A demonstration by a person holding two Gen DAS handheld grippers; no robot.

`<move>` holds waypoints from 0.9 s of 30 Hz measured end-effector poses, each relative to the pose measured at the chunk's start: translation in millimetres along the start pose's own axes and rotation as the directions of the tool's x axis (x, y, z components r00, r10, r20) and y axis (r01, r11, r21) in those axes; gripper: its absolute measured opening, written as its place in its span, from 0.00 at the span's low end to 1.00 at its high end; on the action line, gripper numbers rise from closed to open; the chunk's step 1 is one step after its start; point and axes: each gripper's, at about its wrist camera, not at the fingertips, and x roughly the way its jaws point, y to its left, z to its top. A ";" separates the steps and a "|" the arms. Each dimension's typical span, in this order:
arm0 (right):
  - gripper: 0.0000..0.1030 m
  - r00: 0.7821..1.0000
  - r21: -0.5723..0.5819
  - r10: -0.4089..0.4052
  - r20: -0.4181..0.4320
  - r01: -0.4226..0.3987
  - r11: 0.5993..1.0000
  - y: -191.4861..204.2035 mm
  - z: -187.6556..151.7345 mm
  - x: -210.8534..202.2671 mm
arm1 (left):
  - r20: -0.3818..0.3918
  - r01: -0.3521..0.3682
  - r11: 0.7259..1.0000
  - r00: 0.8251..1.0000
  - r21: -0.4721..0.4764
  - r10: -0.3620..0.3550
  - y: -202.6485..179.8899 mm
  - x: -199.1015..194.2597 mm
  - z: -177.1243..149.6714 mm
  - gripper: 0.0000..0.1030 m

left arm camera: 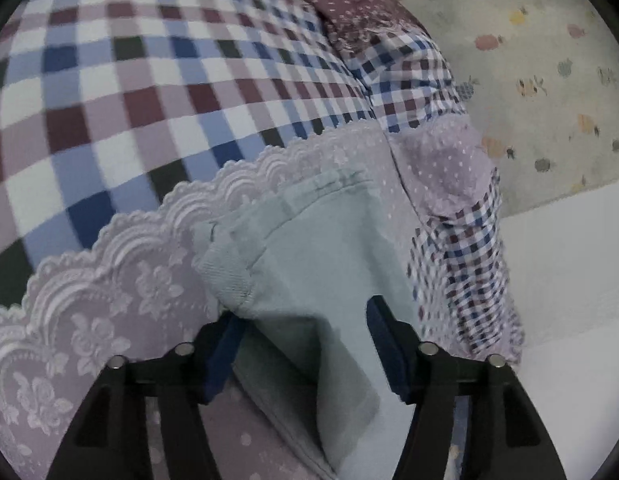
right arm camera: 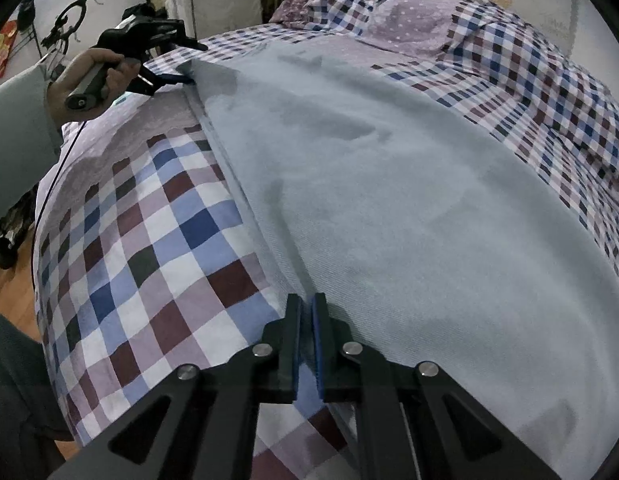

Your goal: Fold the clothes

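Right gripper (right arm camera: 306, 320) is pinched onto the pale blue-grey twill garment (right arm camera: 389, 200) edge between its jaws, left gripper (left arm camera: 305, 320) gapes around the far corner, presumably stretching it flat on the checked patchwork bedspread (right arm camera: 149, 240).

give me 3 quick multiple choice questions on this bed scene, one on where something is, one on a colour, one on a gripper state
1. Where does the pale garment lie?
A. on the checked bedspread
B. on the floor rug
C. in a cardboard box

2. What colour is the garment?
A. bright red
B. pale grey-blue
C. black

3. How does the right gripper stand?
A. wide open, away from the cloth
B. shut on the garment's edge
C. holding a hanger

Answers:
1. A, in the right wrist view the garment is spread flat over the checked bedspread.
2. B, the cloth reads pale grey-blue in both views.
3. B, its fingers are nearly together with the garment's edge between them. The left gripper stands open around a corner of the same garment.
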 end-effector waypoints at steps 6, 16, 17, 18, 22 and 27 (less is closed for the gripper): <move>0.28 0.994 0.039 -0.090 0.058 0.088 0.995 -12.5 -18.5 -20.2 | 0.029 0.009 1.000 1.000 -0.004 -0.009 6.4 7.4 9.0 0.14; 0.33 0.874 0.478 -0.425 0.234 0.277 0.834 -14.2 -116.1 -116.3 | 0.080 0.069 0.994 0.994 0.081 -0.075 12.5 17.7 14.6 0.10; 0.34 0.860 0.500 -0.462 0.215 0.309 0.809 -7.7 -126.9 -116.6 | 0.083 0.074 0.994 0.993 0.085 -0.081 12.5 17.9 14.7 0.10; 0.36 0.859 0.505 -0.475 0.191 0.329 0.798 -3.5 -131.8 -112.2 | 0.085 0.077 0.993 0.993 0.091 -0.085 12.8 17.7 14.5 0.10; 0.38 0.846 0.466 -0.520 0.116 0.416 0.781 14.4 -134.9 -90.9 | 0.085 0.072 0.991 0.993 0.108 -0.082 11.0 17.5 14.9 0.09; 0.39 0.789 0.428 -0.609 0.083 0.523 0.737 21.5 -116.6 -72.3 | 0.071 0.066 0.990 0.995 0.123 -0.076 8.2 19.0 17.4 0.09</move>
